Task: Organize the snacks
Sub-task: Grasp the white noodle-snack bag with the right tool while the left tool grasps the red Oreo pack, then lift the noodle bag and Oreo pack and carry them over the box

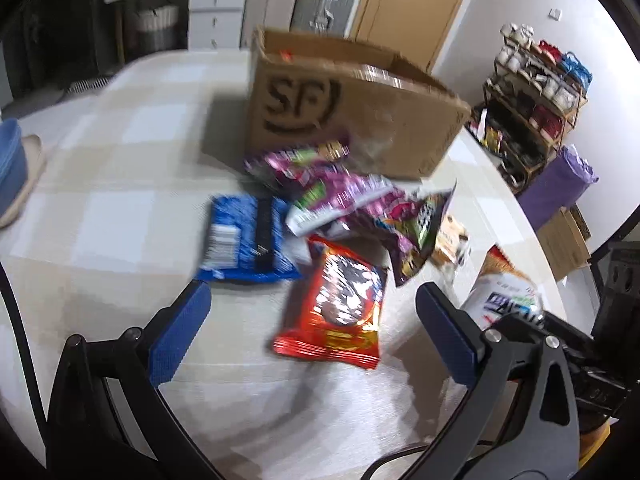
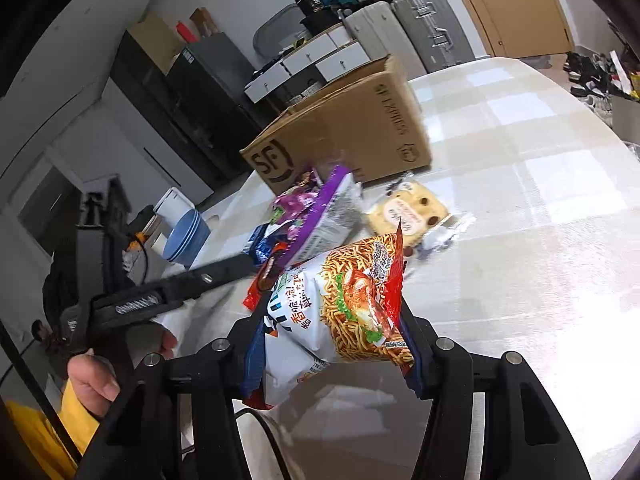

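The snacks lie on a round table (image 1: pixel 120 152) covered by a pale cloth checked in beige and white. Near its far side stands an open cardboard box (image 1: pixel 352 108) printed with "SF". In front of the box the packets cluster: purple packets (image 1: pixel 320 184) heaped against the box's front, a blue packet (image 1: pixel 248 240) to their left, a red packet (image 1: pixel 340 304) flat on the cloth nearest the left gripper (image 1: pixel 312 320), and a cake in clear wrap (image 2: pixel 404 212) lying apart on the right.

The left gripper hovers over the red packet with its blue pads spread wide and nothing between them. The right gripper (image 2: pixel 332 344) is clamped on a white-and-orange noodle snack bag (image 2: pixel 352 304), held up off the cloth near the table's edge; the same bag shows at the right of the left wrist view.

At the table's left edge sit stacked blue bowls (image 2: pixel 188 236). Beyond the table, white drawer units (image 1: pixel 216 4) and hard-shell suitcases (image 1: pixel 324 0) line the wall beside a tan wooden door (image 1: pixel 412 4). A shoe rack (image 1: pixel 532 92) stands against the white wall to the right, with a purple bag (image 1: pixel 560 184) beside it.
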Demonstrator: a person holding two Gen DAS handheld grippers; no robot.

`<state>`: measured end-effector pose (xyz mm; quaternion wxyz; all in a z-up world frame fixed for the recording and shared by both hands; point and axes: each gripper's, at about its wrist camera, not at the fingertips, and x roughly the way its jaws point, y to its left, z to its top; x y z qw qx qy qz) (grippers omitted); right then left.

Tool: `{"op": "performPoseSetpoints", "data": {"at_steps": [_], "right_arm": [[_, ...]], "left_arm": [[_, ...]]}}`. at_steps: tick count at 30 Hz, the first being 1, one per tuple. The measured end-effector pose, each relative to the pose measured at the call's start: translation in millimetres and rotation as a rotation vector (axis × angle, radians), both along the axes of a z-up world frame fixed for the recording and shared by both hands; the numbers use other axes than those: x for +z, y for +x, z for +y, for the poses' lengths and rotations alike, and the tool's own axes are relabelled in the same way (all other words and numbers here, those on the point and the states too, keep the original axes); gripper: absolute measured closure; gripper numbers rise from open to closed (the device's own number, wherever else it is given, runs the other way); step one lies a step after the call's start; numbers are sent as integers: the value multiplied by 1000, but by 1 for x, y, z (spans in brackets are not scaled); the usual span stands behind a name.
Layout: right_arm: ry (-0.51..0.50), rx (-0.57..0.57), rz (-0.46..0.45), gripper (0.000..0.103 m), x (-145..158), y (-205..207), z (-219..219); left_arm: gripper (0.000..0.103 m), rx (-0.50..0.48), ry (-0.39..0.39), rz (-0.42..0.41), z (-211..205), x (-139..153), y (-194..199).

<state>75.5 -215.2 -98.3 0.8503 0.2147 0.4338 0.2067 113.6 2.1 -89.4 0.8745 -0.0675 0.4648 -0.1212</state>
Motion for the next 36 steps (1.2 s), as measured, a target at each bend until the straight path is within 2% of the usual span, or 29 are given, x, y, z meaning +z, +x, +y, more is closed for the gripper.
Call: {"op": "performPoseSetpoints", "data": {"at_steps": [5, 7, 9, 12, 15, 17, 19, 24, 28, 31, 36], "right_arm": [[6, -12, 4, 48, -4, -5, -14], [10, -11, 11, 48, -7, -5, -17], [18, -15, 19, 48, -11, -4, -20], [30, -19, 28, 47, -16, -4, -25], [38, -18, 31, 47, -19, -5, -29], [38, -16, 32, 47, -20, -5, -29], [40, -13, 36, 47, -21, -4, -28], [36, -15, 38, 47, -20, -4, -23], [28, -15, 27, 47, -14, -5, -21], [22, -16, 16, 47, -8, -7, -18], [9, -20, -2, 47, 4, -12, -11]], "left_arm": [[1, -9, 52, 44, -13, -19, 10], [7, -5, 35, 70, -11, -25, 15], [9, -3, 34, 62, -11, -25, 17], [18, -24, 59, 54, -19, -24, 16], [32, -49, 81, 38, -26, -23, 12], [51, -56, 106, 27, -29, -23, 10], [60, -69, 114, 23, -34, -22, 7], [61, -80, 169, 16, -41, -19, 1], [62, -93, 158, 13, -43, -15, -13], [62, -96, 183, -21, -44, -6, -24], [62, -98, 156, -34, -36, 3, -39]]}}
